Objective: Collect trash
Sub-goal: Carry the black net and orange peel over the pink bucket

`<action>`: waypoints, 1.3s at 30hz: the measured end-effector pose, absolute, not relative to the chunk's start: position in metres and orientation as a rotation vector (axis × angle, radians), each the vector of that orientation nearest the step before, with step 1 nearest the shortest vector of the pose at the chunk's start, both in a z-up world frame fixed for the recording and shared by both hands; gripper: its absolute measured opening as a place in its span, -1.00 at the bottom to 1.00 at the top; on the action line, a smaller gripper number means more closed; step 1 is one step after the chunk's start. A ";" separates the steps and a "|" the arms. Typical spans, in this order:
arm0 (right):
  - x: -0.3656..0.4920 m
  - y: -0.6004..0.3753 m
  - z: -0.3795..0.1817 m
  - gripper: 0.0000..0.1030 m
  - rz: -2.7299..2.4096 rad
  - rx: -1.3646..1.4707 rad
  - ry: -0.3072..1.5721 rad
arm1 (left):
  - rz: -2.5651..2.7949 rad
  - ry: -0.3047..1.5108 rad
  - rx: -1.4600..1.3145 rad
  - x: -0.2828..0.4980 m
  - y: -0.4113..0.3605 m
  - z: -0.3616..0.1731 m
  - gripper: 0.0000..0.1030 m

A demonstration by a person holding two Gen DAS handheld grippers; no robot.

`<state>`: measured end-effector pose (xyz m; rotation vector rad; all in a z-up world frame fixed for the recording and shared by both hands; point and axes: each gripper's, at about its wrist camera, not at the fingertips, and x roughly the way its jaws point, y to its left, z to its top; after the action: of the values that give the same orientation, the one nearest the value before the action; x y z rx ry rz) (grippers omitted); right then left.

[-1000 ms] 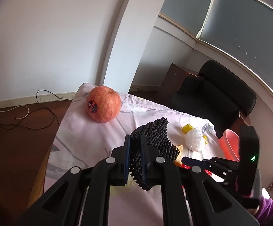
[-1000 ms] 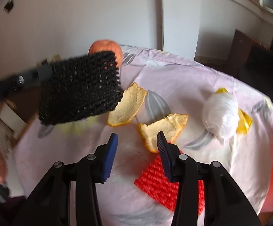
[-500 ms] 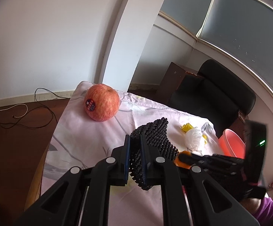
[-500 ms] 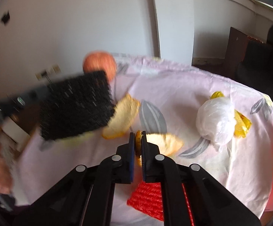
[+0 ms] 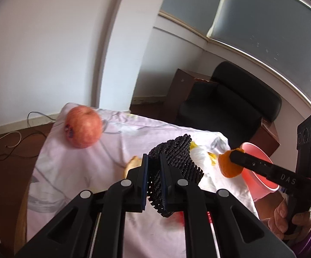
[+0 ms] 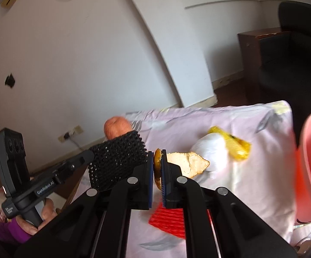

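While left gripper pinches mesh (black), right gripper clamps peel.

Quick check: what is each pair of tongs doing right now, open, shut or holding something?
Left tongs: shut on the black foam fruit net.
Right tongs: shut on a piece of orange peel, lifted off the cloth.

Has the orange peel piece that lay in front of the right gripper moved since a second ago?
Yes. The orange peel has been lifted off the cloth, clamped in the right gripper, above the red net.
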<state>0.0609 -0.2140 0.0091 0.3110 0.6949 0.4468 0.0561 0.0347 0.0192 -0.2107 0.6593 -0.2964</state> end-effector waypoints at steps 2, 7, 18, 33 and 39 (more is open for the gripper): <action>0.056 -0.224 0.010 -0.88 0.424 0.321 0.680 | -0.318 0.656 -0.196 0.057 0.022 0.022 -0.82; 0.045 -0.255 0.013 -0.88 0.363 0.354 0.652 | -0.367 0.657 -0.162 0.058 -0.009 0.028 -0.82; 0.020 -0.330 0.008 -0.88 0.193 0.425 0.594 | -0.487 0.650 -0.064 0.061 -0.092 0.038 -0.82; 0.009 -0.417 -0.023 -0.87 0.016 0.538 0.549 | -0.603 0.630 0.087 0.071 -0.212 0.041 -0.82; 0.004 -0.438 -0.033 -0.88 -0.035 0.555 0.540 | -0.616 0.639 0.137 0.075 -0.249 0.033 -0.82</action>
<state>0.0040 -0.4384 -0.0326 0.5554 0.5399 -0.0345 0.0751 -0.2488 0.0333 0.1367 0.6393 -0.6162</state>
